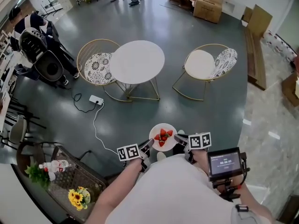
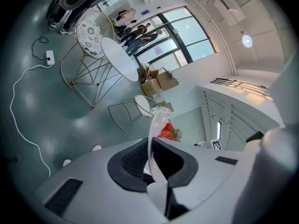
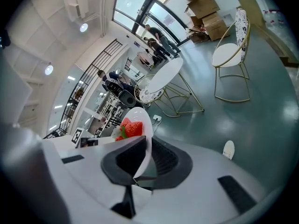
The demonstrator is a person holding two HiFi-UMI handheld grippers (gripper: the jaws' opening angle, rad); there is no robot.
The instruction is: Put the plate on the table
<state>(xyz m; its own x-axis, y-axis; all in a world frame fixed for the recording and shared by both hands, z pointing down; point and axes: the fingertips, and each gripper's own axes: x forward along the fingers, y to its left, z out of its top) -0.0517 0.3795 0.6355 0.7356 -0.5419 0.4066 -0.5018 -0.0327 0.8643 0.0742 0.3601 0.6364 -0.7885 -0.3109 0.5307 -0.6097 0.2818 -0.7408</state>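
Note:
A small white plate with red strawberries on it is held in the air in front of the person, above the grey floor. My left gripper is shut on its left rim and my right gripper is shut on its right rim. In the left gripper view the plate's edge runs down between the jaws, strawberries behind it. In the right gripper view the plate stands in the jaws with strawberries on it. The round white table stands farther ahead, apart from the plate.
Two gold wire chairs flank the table, one left and one right. A white power strip and its cable lie on the floor. Sunflowers and a bottle sit on a tray at lower left. Cardboard boxes stand far back.

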